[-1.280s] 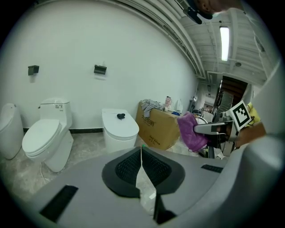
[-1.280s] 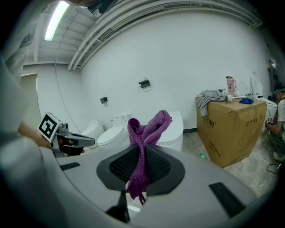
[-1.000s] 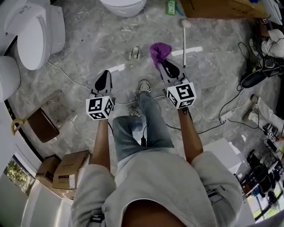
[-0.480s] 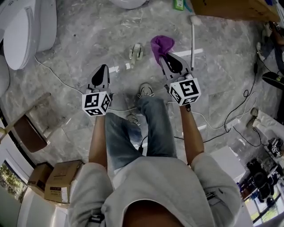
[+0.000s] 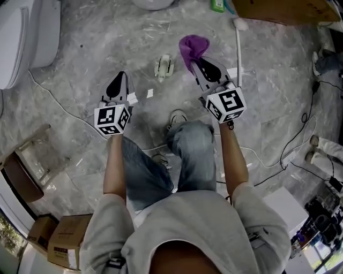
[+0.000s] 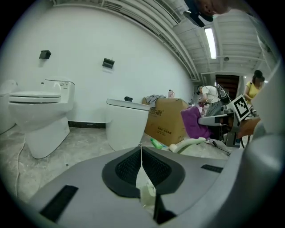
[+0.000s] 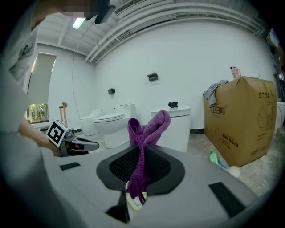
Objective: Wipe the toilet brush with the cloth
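Right gripper (image 5: 199,64) pinches purple cloth (image 5: 192,47). Left gripper (image 5: 119,81) jaws pressed together, empty. Toilet brush (image 5: 238,51) lies on floor (image 5: 96,48), right of cloth.

Floor (image 5: 96,43) was grey veined marble tile. Toilet (image 5: 24,32) stood at its far-left edge by the wall, w/ a 2nd white base (image 5: 153,3) further right along the same edge. Toilet brush (image 5: 238,51) lay flat nr a cardboard box (image 5: 278,8), green bottle (image 5: 217,5) just beside the box. Small whitish item (image 5: 163,66) lay mid-floor, white tape bits (image 5: 132,98) nr it. Thin white cable (image 5: 53,98) trailed from the toilet side. Brown stool (image 5: 21,179) & 2 cartons (image 5: 64,241) sat at the left edge. Person's shoe (image 5: 177,116) stood mid-floor.
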